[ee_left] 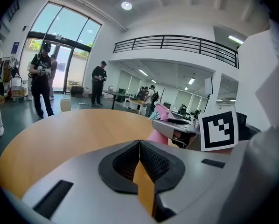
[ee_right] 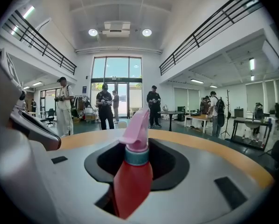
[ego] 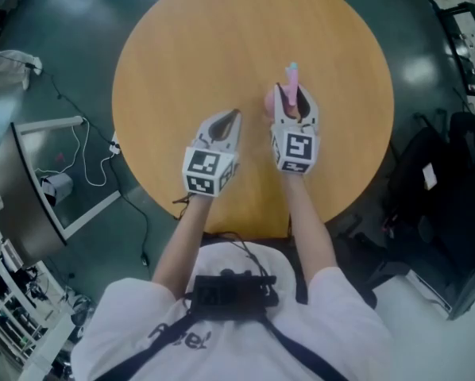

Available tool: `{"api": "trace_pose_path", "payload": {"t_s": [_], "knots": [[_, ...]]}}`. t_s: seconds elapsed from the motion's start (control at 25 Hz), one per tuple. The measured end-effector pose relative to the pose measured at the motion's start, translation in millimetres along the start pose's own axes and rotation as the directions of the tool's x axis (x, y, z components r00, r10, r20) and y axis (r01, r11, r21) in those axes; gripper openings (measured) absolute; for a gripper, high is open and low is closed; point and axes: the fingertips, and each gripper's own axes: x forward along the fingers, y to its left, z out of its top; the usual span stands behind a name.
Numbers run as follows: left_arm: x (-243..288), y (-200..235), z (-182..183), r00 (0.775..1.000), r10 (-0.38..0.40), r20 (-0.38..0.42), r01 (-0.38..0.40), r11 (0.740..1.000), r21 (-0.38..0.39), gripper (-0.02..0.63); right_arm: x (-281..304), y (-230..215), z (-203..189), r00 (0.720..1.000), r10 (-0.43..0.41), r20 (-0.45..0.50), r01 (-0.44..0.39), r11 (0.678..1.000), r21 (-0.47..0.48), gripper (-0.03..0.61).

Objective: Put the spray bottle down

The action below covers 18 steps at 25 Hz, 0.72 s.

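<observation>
Two grippers hang over the round wooden table [ego: 222,38], side by side and near each other, both pointing away from the person.

The right gripper [ego: 291,100] is clamped on the spray bottle [ego: 291,74]. In the right gripper view [ee_right: 138,146] the bottle [ee_right: 132,181] stands between the two jaws. Its red body is pressed by the dark pads, and its teal collar and pink head rise past the jaw tips. The nozzle leans slightly to that gripper's right. Beyond the tips lies the table's far edge [ee_right: 201,142]. Whether the bottle's base touches the table cannot be told.

The left gripper [ego: 234,114] is empty. In its own view [ee_left: 139,142] the jaws meet at the tips, and only a thin wedge of tabletop [ee_left: 60,134] shows behind them. To its right, that view catches the right gripper's marker cube [ee_left: 219,129] and the bottle's pink head [ee_left: 159,112] just ahead of it.

From the head view, each gripper carries its marker cube at the rear, the left one [ego: 206,171] and the right one [ego: 295,151], nearest the person's forearms.

Several people [ee_right: 104,104] stand on the floor well beyond the table.
</observation>
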Motion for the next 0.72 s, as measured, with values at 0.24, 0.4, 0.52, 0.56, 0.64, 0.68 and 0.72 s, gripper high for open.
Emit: {"api": "trace_pose_path", "payload": {"t_s": [0.24, 0.4, 0.52, 0.56, 0.64, 0.68, 0.72], "knots": [[0.1, -7.8, -13.9, 1.0, -0.008, -0.023, 0.008, 1.0, -0.01, 0.012, 0.3, 4.4, -8.7, 1.0, 0.018, 0.009, -0.018, 1.0, -0.016, 0.169], [-1.9, -10.2, -25.0, 0.999, -0.011, -0.041, 0.011, 1.0, -0.015, 0.012, -4.8, 8.7, -12.5, 1.0, 0.013, 0.024, -0.012, 0.999, -0.041, 0.169], [-5.1, -8.5, -23.1, 0.999, -0.008, -0.035, 0.007, 1.0, -0.012, 0.012, -10.9, 8.0, -16.9, 1.0, -0.007, 0.029, 0.008, 0.999, -0.031, 0.169], [-6.2, -8.4, -21.3, 1.0, -0.008, -0.03, 0.008, 1.0, -0.01, 0.012, -13.0, 7.1, -18.5, 1.0, -0.014, 0.028, 0.015, 1.0, -0.028, 0.169], [-9.7, -7.4, -18.1, 1.0, -0.008, -0.023, 0.007, 1.0, -0.007, 0.012, -15.6, 6.4, -20.6, 0.999, -0.027, 0.025, 0.028, 0.999, -0.031, 0.17], [-12.0, -6.4, -17.2, 1.0, -0.007, -0.021, 0.007, 1.0, -0.004, 0.012, -15.7, 6.5, -21.3, 0.999, -0.035, 0.023, 0.036, 0.999, -0.034, 0.17], [-14.8, -5.6, -16.6, 1.0, -0.006, -0.018, 0.006, 1.0, 0.001, 0.012, -15.6, 6.7, -22.2, 0.999, -0.041, 0.019, 0.042, 0.999, -0.034, 0.17]]}}
